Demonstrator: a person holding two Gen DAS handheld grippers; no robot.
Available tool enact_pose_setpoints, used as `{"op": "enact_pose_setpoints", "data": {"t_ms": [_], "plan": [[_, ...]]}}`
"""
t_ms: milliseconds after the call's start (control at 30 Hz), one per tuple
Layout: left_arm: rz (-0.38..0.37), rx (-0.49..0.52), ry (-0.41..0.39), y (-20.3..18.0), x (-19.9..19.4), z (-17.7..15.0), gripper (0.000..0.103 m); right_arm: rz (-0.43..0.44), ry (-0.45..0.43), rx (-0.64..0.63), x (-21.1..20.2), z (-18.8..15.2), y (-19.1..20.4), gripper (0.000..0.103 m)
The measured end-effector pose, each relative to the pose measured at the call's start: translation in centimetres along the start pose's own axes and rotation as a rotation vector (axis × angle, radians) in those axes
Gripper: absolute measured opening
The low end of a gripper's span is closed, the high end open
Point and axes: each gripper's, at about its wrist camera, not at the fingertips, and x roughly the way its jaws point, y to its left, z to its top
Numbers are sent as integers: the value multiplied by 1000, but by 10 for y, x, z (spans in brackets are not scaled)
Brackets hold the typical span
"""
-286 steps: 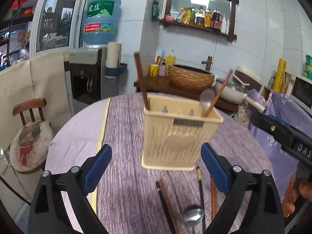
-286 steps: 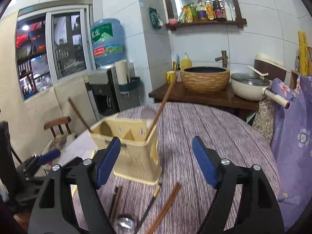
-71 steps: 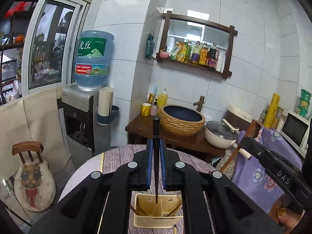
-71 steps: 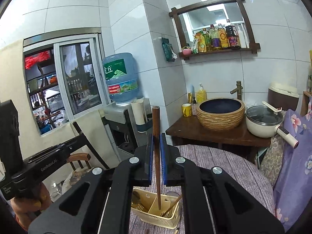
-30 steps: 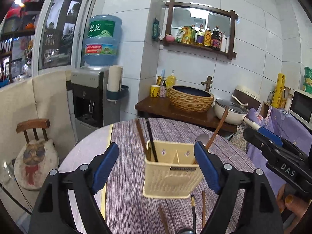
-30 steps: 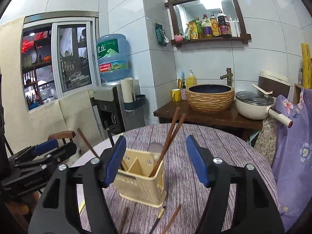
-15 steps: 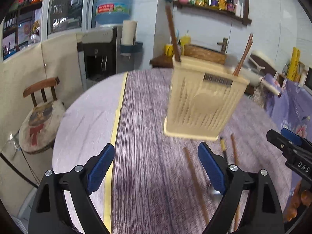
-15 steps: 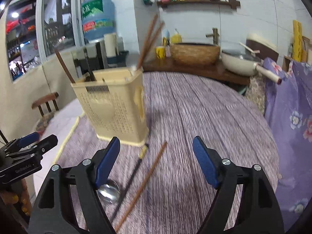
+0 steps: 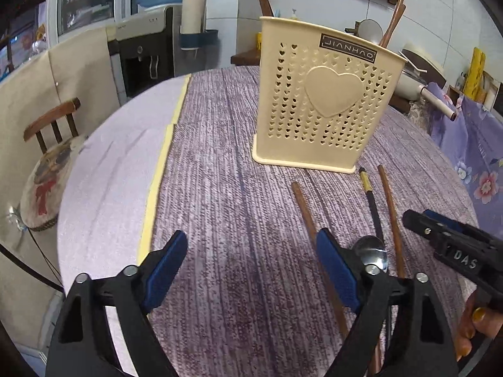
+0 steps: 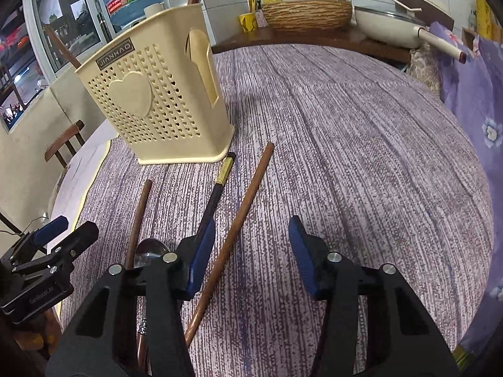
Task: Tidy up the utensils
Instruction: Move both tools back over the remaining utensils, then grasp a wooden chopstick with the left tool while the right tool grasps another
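A cream utensil holder (image 9: 327,106) with a heart stands on the purple tablecloth; it also shows in the right wrist view (image 10: 157,100), with chopsticks and a spoon standing in it. On the cloth in front lie two brown chopsticks (image 9: 309,220) (image 10: 239,216), a black chopstick with a gold band (image 10: 217,188) and a metal spoon (image 9: 372,254). My left gripper (image 9: 251,273) is open and empty, low over the cloth left of them. My right gripper (image 10: 250,257) is open and empty, straddling the right brown chopstick.
The round table's edge (image 9: 94,163) falls off to the left, with a wooden chair (image 9: 47,144) beyond. A side counter with a basket basin (image 10: 308,15) and a pan (image 10: 386,28) stands behind. Purple floral fabric (image 10: 471,100) lies at the right.
Both grippers have dropped low toward the table and closer to the loose utensils. Earlier each let a chopstick go into the holder and opened.
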Motion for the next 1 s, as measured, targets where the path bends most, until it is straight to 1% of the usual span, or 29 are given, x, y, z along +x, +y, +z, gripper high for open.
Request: {"op": "enact_pose_setpoints", "data": {"t_ms": [33,67,133,200,267,367,433,500,533,667,833,1000], "plan": [[-17,-10,14,-1,3,0,70,-1,5,3,1,1,0,45],[-33,-15,29,-2,6,1,66,-1,10,9,4,1,1,43],[-52,-12,55,-6,12,3,55,-1,14,16,6,1,1,43],[-71,-12,69,-11,16,6,50,-9,10,23,6,1,-1,42],[-84,-5,73,-16,19,12,48,-11,4,36,5,2,-6,42],[-83,23,78,-27,26,18,44,-19,1,38,3,2,-10,42],[-84,38,99,-33,32,20,36,-22,-1,40,2,2,-12,42],[-66,56,118,-39,40,21,31,-22,1,39,1,2,-13,42],[-58,61,126,-40,44,20,30,-22,1,39,1,3,-13,42],[-10,106,111,-45,44,15,25,-23,1,41,2,6,-14,42],[6,113,108,-41,40,12,16,-31,14,36,14,19,-5,42],[1,103,118,-37,38,11,14,-53,48,27,33,28,6,34]]}}
